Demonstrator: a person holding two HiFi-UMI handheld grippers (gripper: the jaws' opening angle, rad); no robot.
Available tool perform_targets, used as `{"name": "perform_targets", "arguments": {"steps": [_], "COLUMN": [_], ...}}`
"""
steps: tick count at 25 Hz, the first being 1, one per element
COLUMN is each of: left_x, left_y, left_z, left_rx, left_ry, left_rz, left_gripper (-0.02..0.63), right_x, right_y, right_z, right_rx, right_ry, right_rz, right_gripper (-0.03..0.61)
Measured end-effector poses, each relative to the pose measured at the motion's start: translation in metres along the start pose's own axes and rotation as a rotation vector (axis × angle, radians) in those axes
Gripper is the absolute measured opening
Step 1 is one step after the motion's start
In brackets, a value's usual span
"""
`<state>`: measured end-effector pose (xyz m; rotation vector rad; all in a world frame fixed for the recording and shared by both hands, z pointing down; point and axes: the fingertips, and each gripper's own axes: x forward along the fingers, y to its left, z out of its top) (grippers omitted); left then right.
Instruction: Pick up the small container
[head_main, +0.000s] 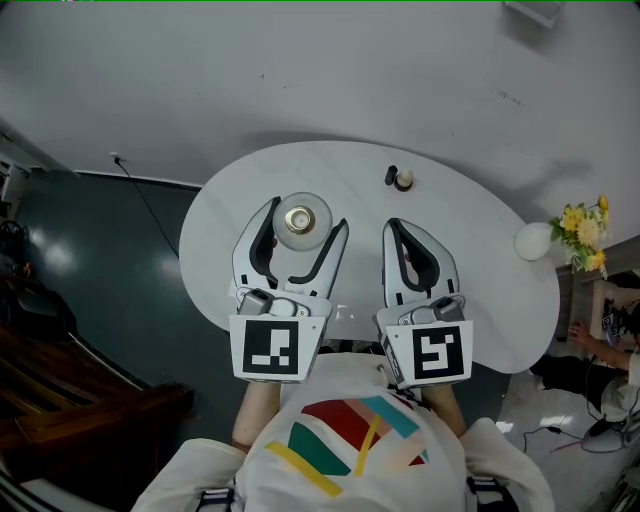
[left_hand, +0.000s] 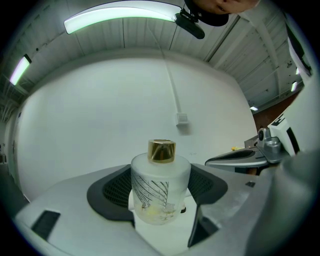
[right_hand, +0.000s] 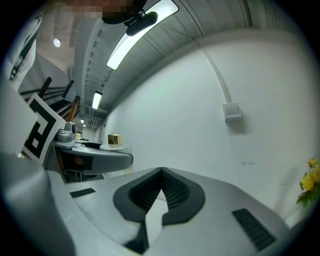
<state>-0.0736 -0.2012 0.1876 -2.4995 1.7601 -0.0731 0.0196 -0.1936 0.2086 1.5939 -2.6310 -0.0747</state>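
Holds the small container (left_hand: 160, 192) in the left claw (head_main: 306, 218), dark pads (left_hand: 116, 190) pressed on both frosted sides, over the left part of the white desk (head_main: 480, 250). Shows only a round top in the head view; reveals the gold cap (left_hand: 161, 151) and a feathery line pattern on the glass in the left gripper view; gives just that cap above the left claw in the right gripper view. Cannot tell if lifted off the desk or resting on it. Has the right claw (right_hand: 161, 172) clenched on nothing, just beside the left. Farther back on the desk, a small dark-and-gold object (head_main: 401, 179); by the right rim, a round white vase (head_main: 533, 241) near yellow flowers (head_main: 585, 232)
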Motion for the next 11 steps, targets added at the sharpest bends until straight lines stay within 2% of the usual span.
{"name": "perform_targets", "arguments": {"steps": [11], "left_x": [-0.0035], "left_y": [-0.0028], "left_z": [0.0025], "left_rx": [-0.002], "left_ry": [-0.019], "left_rz": [0.000], "left_gripper": [0.347], "right_x": [-0.0042], "right_y": [-0.0036], "right_z": [-0.0027], "right_rx": [-0.004], "right_ry": [0.002], "right_rz": [-0.008], "right_gripper": [0.012]}}
